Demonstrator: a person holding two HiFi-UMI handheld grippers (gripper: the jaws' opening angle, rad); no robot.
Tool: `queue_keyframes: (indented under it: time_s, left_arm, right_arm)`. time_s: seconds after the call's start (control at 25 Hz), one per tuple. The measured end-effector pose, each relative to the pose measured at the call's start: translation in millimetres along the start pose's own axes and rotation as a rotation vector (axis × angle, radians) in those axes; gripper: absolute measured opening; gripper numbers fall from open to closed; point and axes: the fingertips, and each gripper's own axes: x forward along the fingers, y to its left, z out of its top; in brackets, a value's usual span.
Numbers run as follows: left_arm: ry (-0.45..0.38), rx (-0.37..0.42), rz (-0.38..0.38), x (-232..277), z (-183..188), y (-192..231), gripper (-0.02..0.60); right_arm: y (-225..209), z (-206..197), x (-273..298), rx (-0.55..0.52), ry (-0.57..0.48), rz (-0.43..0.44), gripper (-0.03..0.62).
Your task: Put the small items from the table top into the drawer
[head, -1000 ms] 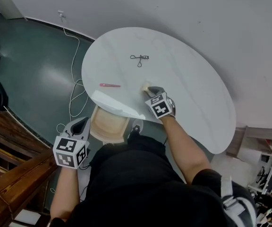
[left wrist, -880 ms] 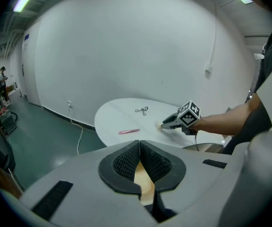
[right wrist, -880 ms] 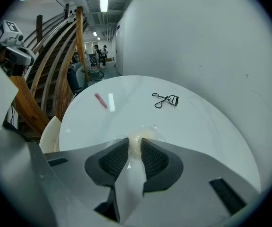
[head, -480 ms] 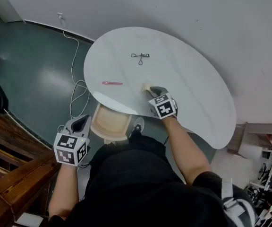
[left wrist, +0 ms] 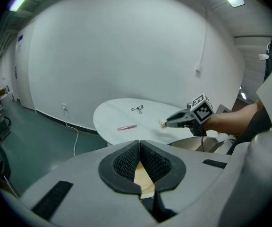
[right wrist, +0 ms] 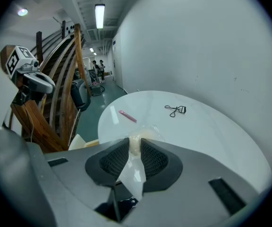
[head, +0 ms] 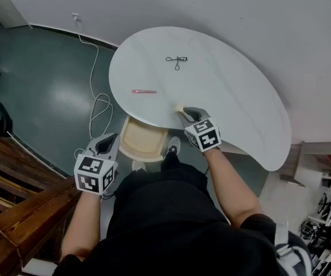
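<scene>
The right tool (head: pixel 184 112) is clenched on a small cream thing (right wrist: pixel 136 143) in a clear wrapper. Its jaws have just been closing, and the wrapped thing sits between them. This tool is over the near edge of the white counter (head: pixel 234 91).

The left tool (head: pixel 109 144) is squeezed tight with nothing in it. It hangs off the counter, to the left, near the open wooden drawer (head: pixel 142 144). The drawer sticks out from under the near left edge of the counter.

A pink stick (head: pixel 144 91) lies on the left part of the counter. A black eyelash curler (head: pixel 176 60) lies farther away, well apart from the stick. A white cable (head: pixel 96 105) lies on the green floor at the left.
</scene>
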Motion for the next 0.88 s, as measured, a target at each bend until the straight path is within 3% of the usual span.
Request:
queue_keyframes:
  time_s: [0.44,0.88]
  left_arm:
    - [-0.003,-0.023,-0.018,-6.2,-29.7,3.8,0.017]
    - [-0.011,-0.073,0.046,-24.9,-48.5,24.8,0.017]
  right_arm:
    - [110.3,-24.3,10.0,-0.147,0.051,0.167,0.075]
    - [178.7,-61.5,75.1,-0.365,0.197,0.353,0.075]
